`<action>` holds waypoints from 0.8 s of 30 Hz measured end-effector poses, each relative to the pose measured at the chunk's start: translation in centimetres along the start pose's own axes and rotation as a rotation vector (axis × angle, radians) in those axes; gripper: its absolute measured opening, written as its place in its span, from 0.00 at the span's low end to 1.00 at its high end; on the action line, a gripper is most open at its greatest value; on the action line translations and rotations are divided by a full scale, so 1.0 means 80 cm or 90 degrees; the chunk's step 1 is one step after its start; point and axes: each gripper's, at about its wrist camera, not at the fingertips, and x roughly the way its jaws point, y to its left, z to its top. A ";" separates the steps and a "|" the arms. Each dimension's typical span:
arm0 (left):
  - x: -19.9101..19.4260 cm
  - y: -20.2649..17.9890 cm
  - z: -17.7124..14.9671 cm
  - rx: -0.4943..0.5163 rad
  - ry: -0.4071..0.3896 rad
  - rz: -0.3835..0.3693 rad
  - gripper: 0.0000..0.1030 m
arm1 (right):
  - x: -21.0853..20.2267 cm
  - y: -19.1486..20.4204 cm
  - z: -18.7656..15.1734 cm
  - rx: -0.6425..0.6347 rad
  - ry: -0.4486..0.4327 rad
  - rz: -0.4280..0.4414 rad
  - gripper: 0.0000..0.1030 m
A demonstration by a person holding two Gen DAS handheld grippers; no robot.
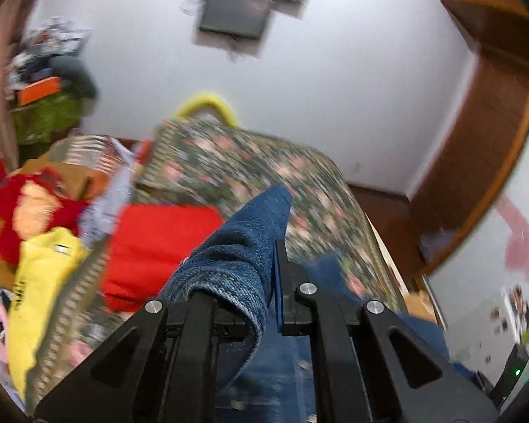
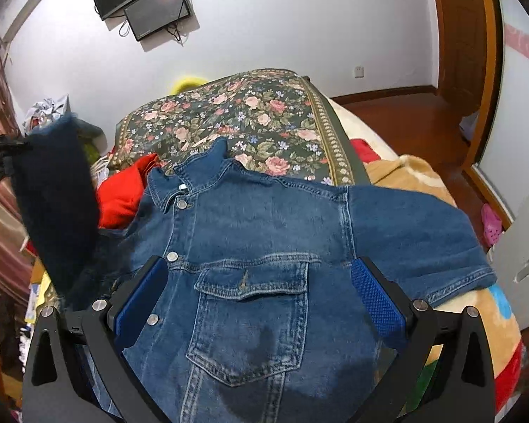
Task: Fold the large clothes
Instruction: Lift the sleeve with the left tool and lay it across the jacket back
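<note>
A blue denim jacket (image 2: 264, 239) lies front up on the bed, collar toward the far end, chest pocket in the middle. My right gripper (image 2: 261, 285) is open just above the jacket's chest, its blue pads either side of the pocket. My left gripper (image 1: 264, 257) is shut on the jacket's left sleeve (image 1: 243, 243) and holds it lifted; the view is blurred by motion. In the right wrist view that raised sleeve (image 2: 56, 208) hangs dark at the left, with the left gripper (image 2: 0, 155) at its top.
A floral bedspread (image 2: 250, 116) covers the far part of the bed. Red (image 1: 151, 246) and yellow (image 1: 42, 275) clothes lie piled to the left. A tan blanket (image 2: 416, 176) lies at the right edge. Monitors (image 2: 151, 3) hang on the wall; a wooden door (image 2: 462, 35) is at right.
</note>
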 end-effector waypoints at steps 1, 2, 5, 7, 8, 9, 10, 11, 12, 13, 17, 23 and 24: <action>0.014 -0.017 -0.010 0.015 0.020 -0.003 0.08 | 0.001 -0.003 -0.002 0.002 0.004 0.004 1.00; 0.033 -0.037 -0.026 0.030 0.046 -0.007 0.08 | 0.001 -0.007 -0.005 0.002 0.009 0.007 1.00; 0.082 -0.079 -0.077 0.066 0.126 -0.018 0.08 | 0.003 -0.016 -0.014 -0.002 0.023 0.004 1.00; 0.108 -0.099 -0.111 0.088 0.177 -0.017 0.08 | 0.003 -0.023 -0.020 -0.006 0.034 0.002 1.00; 0.123 -0.105 -0.132 0.101 0.211 -0.025 0.08 | 0.003 -0.026 -0.023 -0.008 0.043 0.006 1.00; 0.133 -0.113 -0.148 0.112 0.234 -0.038 0.08 | 0.003 -0.028 -0.025 -0.010 0.049 0.007 1.00; 0.142 -0.121 -0.165 0.127 0.261 -0.049 0.08 | 0.001 -0.031 -0.027 -0.011 0.052 0.006 1.00; 0.148 -0.129 -0.180 0.140 0.279 -0.051 0.08 | 0.001 -0.032 -0.029 -0.015 0.056 0.002 1.00; 0.151 -0.134 -0.193 0.154 0.294 -0.054 0.08 | 0.000 -0.033 -0.031 -0.018 0.058 -0.001 1.00; 0.150 -0.137 -0.203 0.165 0.299 -0.054 0.10 | 0.000 -0.033 -0.033 -0.022 0.061 -0.004 1.00; 0.135 -0.145 -0.231 0.182 0.319 -0.079 0.28 | 0.000 -0.027 -0.035 -0.036 0.071 -0.012 1.00; 0.072 -0.112 -0.225 0.139 0.290 -0.128 0.42 | -0.003 0.012 -0.026 -0.084 0.063 -0.003 1.00; 0.060 -0.102 -0.222 0.136 0.281 -0.129 0.46 | -0.003 0.020 -0.024 -0.095 0.061 -0.001 1.00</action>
